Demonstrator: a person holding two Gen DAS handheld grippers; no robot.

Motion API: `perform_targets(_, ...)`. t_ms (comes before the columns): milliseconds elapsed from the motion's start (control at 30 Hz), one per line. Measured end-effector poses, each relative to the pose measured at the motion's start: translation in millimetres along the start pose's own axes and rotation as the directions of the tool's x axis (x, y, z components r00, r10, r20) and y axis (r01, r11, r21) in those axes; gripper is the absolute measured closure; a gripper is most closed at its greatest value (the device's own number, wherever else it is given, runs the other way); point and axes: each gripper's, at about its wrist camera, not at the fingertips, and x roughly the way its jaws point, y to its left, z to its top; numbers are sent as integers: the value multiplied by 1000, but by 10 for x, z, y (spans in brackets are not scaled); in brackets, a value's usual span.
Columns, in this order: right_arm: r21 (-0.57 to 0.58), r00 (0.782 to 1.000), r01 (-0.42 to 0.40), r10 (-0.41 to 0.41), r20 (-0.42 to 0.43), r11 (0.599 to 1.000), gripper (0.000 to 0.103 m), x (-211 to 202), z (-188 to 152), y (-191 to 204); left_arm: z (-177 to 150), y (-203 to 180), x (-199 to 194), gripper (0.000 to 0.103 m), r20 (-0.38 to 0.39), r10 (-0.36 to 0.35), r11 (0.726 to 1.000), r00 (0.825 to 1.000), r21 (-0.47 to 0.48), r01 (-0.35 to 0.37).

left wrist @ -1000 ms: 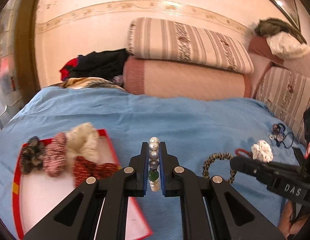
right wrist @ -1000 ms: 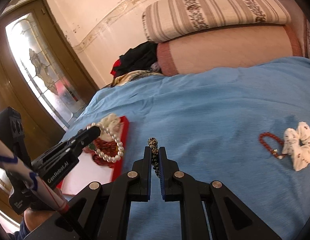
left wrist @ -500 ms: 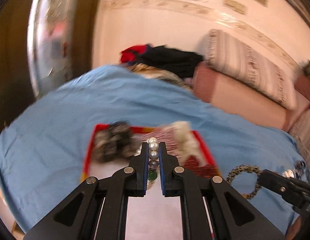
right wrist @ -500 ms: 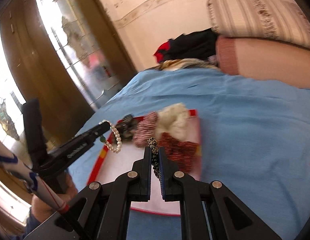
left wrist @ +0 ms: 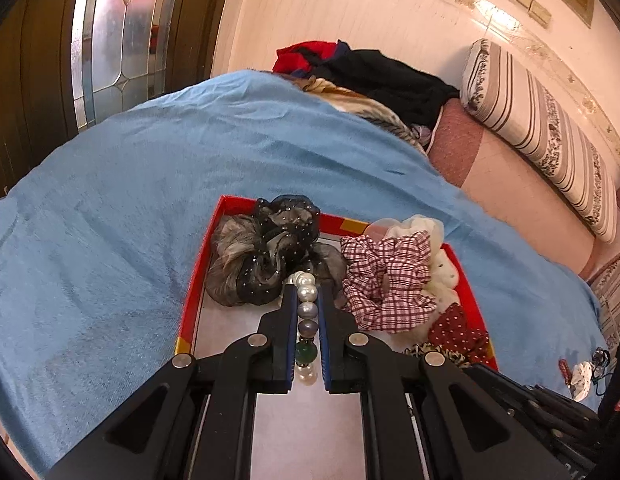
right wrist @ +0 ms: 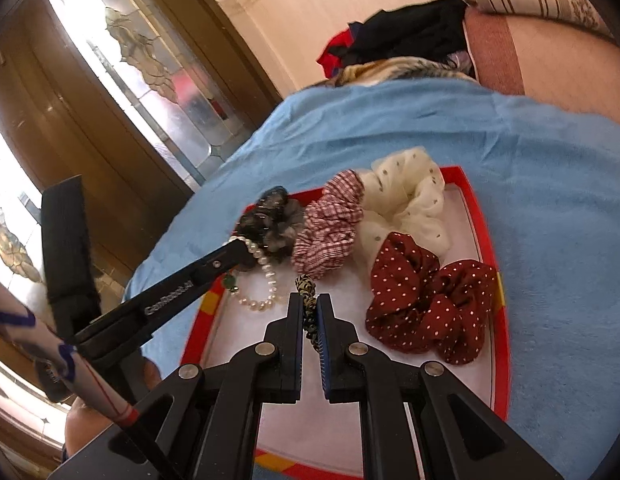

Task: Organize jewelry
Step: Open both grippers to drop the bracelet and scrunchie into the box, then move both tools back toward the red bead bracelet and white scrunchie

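Left claw (left wrist: 307, 300): clenched on the pearls (left wrist: 307, 312) — held over the tray (left wrist: 189, 308), by the black scrunchie (left wrist: 269, 252).
Right claw (right wrist: 310, 312): clenched on a patterned band (right wrist: 308, 304), over the tray's bare white part.
Tray: on the blue bed (left wrist: 109, 200), with four scrunchies at its far end.
Risk: the pearls' loop hangs near the band — dropped together, they may tangle or catch a scrunchie.

Legible text: one item. White lettering "GenRobot.AI" runs along the side of the left gripper (right wrist: 245, 254) finger, left of centre in the right wrist view. Left wrist view: faint white characters at the lower right edge, on black hardware, too cut off to read.
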Motion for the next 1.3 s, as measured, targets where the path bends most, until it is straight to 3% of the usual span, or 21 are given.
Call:
perform_targets(400, -1, 995, 92, -92, -35, 996, 93, 187, -32, -131, -26, -69, 124, 94, -36, 57, 998, 998, 43, -55)
perform_targets(833, 5, 996, 85, -85, -29, 996, 90, 70, -51, -127, -3, -121, 49, 94, -4, 48, 997, 999, 53, -47)
perform_targets(933, 2, 996, 92, -92, -19, 996, 79, 14, -54, -100, 12, -149, 19, 89, 11, 40, 998, 999, 57, -41)
perform_targets(1300, 10, 995, 100, -100, 23, 995, 79, -309, -35, -155, 54, -364, -138, 74, 107, -2, 996, 994, 89, -8)
